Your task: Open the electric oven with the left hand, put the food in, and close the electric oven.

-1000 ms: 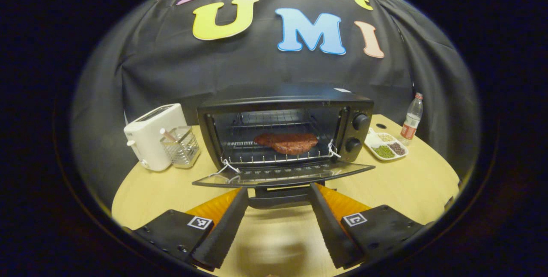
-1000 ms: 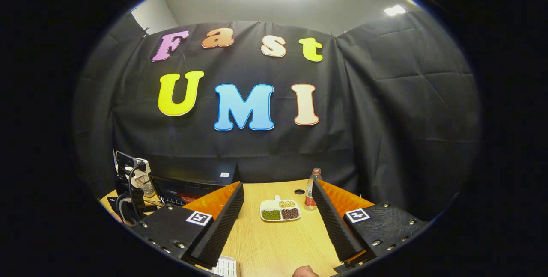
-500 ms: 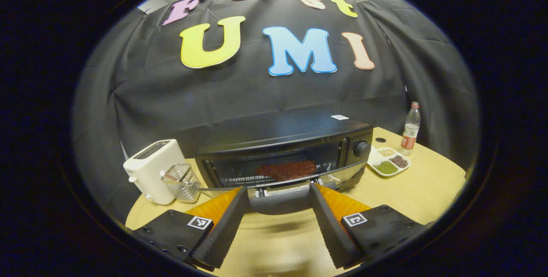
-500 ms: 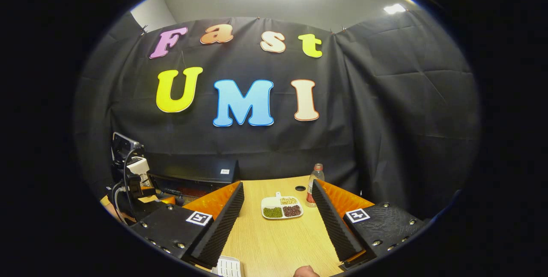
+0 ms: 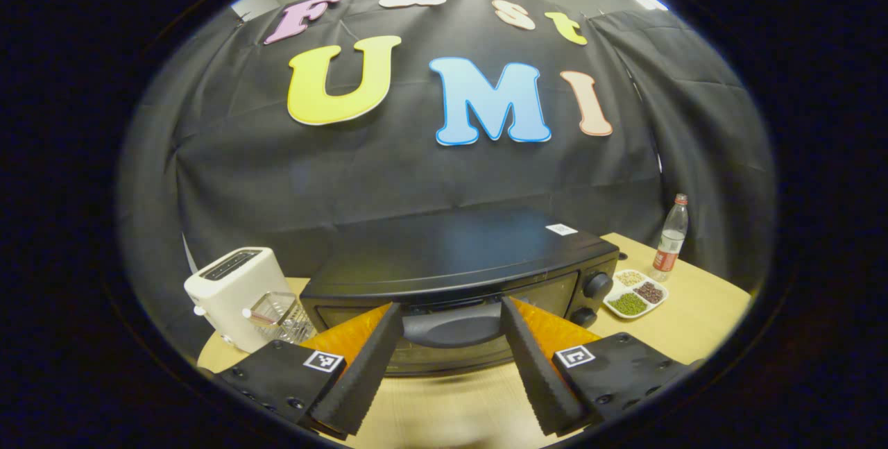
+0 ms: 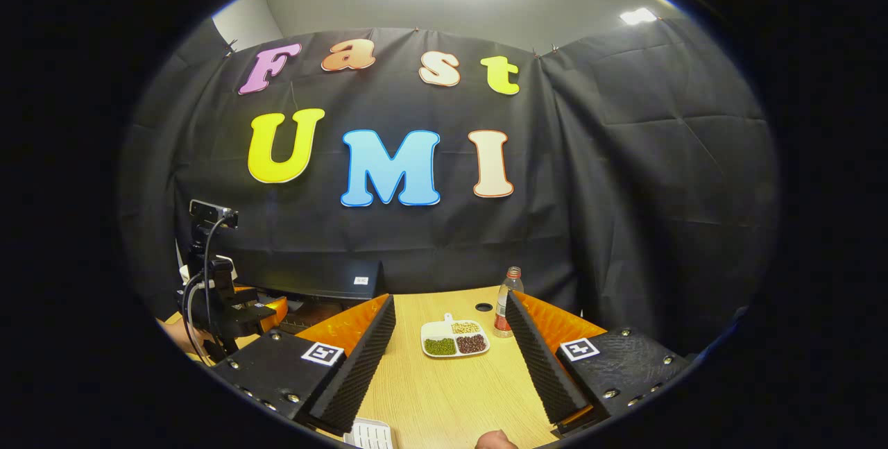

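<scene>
The black electric oven (image 5: 458,255) stands on the wooden table (image 5: 694,310), its glass door swung up almost flush with the front. The door handle (image 5: 451,324) lies between the wide-spread fingers of my left gripper (image 5: 449,307), which is open and pressed up close to the door. The food is hidden behind the dark door. In the right gripper view, my right gripper (image 6: 450,298) hangs open over the table with nothing in it. At that view's left I see the oven (image 6: 326,281) and the left gripper (image 6: 229,310) at its front.
A white toaster (image 5: 232,286) and a clear wire-framed holder (image 5: 274,310) stand left of the oven. To its right are two knobs (image 5: 596,284), a divided dish of beans (image 5: 635,294) and a plastic bottle (image 5: 671,237). Bare tabletop (image 6: 444,393) lies under the right gripper.
The oven door has swung up from flat open to almost shut, carried by my left gripper, which rose and moved in. The meat has gone from sight. The right gripper hardly moved.
</scene>
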Available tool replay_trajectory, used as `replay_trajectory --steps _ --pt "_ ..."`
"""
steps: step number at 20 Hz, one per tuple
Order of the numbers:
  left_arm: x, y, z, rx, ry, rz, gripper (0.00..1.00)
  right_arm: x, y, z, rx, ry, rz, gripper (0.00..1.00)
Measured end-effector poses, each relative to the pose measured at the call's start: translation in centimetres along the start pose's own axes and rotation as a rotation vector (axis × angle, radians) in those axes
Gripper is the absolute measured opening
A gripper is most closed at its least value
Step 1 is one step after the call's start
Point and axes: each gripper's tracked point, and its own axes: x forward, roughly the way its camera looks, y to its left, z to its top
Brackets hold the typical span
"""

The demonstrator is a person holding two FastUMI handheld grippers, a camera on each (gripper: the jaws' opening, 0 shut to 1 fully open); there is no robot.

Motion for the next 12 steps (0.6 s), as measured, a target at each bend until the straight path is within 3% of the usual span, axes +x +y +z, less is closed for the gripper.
replay_trajectory --steps 1,2,5,6,7,8,10,11,12 --pt "-0.2 -0.2 0.5 0.002 -0.008 -0.003 0.9 -0.1 -0.1 0.3 0.0 -0.004 0.002 0.97" --pt "-0.8 -0.4 1.2 0.003 -0.019 0.0 1.0 0.0 -0.2 0.5 0.001 -0.011 0.003 0.97" --pt "-3.6 -1.2 4.4 -0.006 -0.085 0.004 1.0 -0.6 -0.4 1.6 0.01 -0.043 0.03 0.97" --pt "-5.0 -1.4 5.4 -0.015 -0.105 0.009 0.95 -0.6 -0.6 1.9 0.011 -0.055 0.043 0.97" --pt "-6.5 -1.8 6.4 -0.026 -0.118 0.016 1.0 -0.8 -0.7 2.2 0.014 -0.061 0.06 0.97" --pt "-8.3 -2.1 7.3 -0.039 -0.131 0.027 0.95 -1.0 -1.0 2.7 0.021 -0.07 0.079 0.98" --pt "-11.8 -2.6 9.0 -0.059 -0.163 0.051 0.95 -1.4 -1.8 3.5 0.031 -0.093 0.112 0.98" --pt "-13.5 -2.8 9.8 -0.065 -0.177 0.072 0.99 -1.7 -2.3 3.7 0.035 -0.099 0.128 0.98" --pt "-15.5 -2.9 10.0 -0.066 -0.188 0.087 0.95 -2.1 -2.8 3.8 0.04 -0.104 0.144 0.98"
